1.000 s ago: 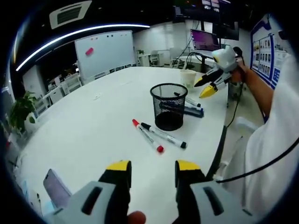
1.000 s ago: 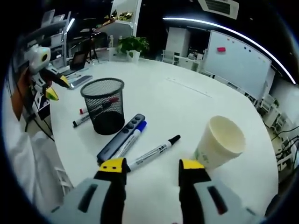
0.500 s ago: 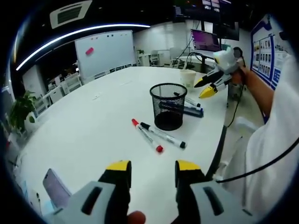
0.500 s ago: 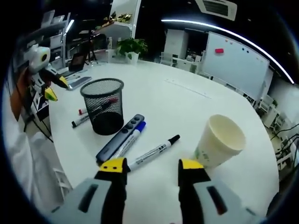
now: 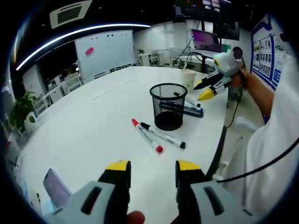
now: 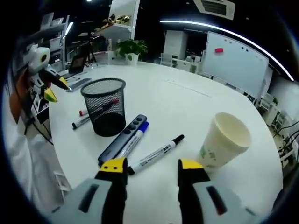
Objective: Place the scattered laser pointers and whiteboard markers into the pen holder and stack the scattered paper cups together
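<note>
Spread and empty, the left gripper (image 5: pixel 153 167) sits at the bottom of the left gripper view; past it, at mid-frame, a red-capped marker (image 5: pixel 147 135) and a black-capped marker (image 5: pixel 163 135) lie side by side, running from upper left to lower right before the mesh pen holder (image 5: pixel 168 106). Bottom of the right gripper view: the right gripper (image 6: pixel 152 165), jaws apart, nothing between them. Just beyond, a black marker (image 6: pixel 155 154) points upper right, beside a blue marker (image 6: pixel 132 144) and laser pointer (image 6: pixel 122 145); a paper cup (image 6: pixel 224 146) stands right.

On the table (image 6: pixel 196 100), markers (image 6: pixel 154 155) lie between the pen holder (image 6: pixel 103 112) and paper cup (image 6: pixel 224 144).
</note>
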